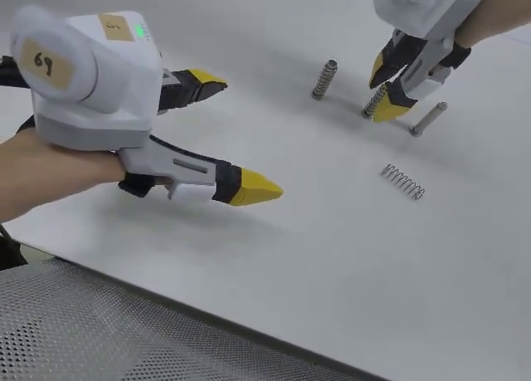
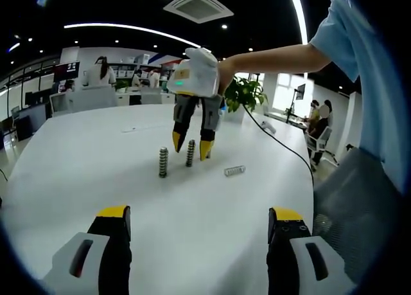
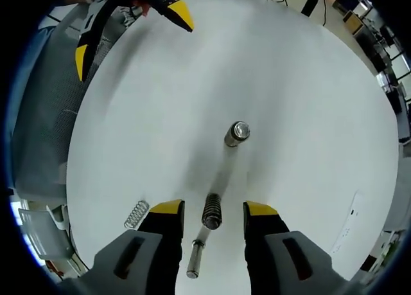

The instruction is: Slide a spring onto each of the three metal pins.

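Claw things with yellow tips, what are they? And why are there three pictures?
They are hand-held grippers. A person holds one in each hand and pinches things between its two jaws. The head view comes from a camera worn on the person's head. The two round pictures come from cameras riding on the grippers, each looking out along its own jaws.

On the white table stands a pin wearing a spring. A second sprung pin stands between the open jaws of the right gripper, which do not seem to touch it. Nearby are a bare pin and a loose spring lying flat. The left gripper is open and holds nothing.
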`<state>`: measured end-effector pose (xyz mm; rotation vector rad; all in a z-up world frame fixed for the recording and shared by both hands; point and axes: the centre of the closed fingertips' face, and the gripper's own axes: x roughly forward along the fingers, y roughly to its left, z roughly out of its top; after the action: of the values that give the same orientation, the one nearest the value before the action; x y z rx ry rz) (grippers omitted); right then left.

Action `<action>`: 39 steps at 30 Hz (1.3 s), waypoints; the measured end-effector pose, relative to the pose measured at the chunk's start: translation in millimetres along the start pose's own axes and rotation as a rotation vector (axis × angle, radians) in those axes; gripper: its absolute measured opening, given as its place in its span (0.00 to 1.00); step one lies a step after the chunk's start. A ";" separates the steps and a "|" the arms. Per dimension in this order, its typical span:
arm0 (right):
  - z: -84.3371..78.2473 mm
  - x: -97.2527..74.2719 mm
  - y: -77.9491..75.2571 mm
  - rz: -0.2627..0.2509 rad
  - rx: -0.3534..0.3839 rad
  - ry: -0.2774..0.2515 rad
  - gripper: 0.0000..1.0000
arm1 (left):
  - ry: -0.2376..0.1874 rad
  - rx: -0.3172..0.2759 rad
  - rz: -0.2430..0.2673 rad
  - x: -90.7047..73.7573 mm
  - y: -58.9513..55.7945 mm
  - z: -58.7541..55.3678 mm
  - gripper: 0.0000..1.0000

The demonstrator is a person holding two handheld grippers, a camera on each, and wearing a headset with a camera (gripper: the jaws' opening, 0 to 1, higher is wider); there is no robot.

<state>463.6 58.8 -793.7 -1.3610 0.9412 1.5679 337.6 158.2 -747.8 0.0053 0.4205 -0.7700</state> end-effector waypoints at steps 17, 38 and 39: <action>9.0 -6.2 7.2 -0.038 0.140 -0.183 0.81 | 0.003 0.004 -0.008 1.3 0.4 -0.8 0.85; 13.5 -45.0 19.6 -0.156 0.312 -0.450 0.88 | 0.004 0.031 -0.032 8.1 2.1 9.3 0.85; 8.8 -46.5 18.0 -0.164 0.336 -0.459 0.88 | 0.004 0.034 -0.036 9.5 1.8 10.4 0.85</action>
<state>446.6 54.9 -746.2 -0.7768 0.7432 1.4337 348.6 151.4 -742.0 0.0307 0.4121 -0.8128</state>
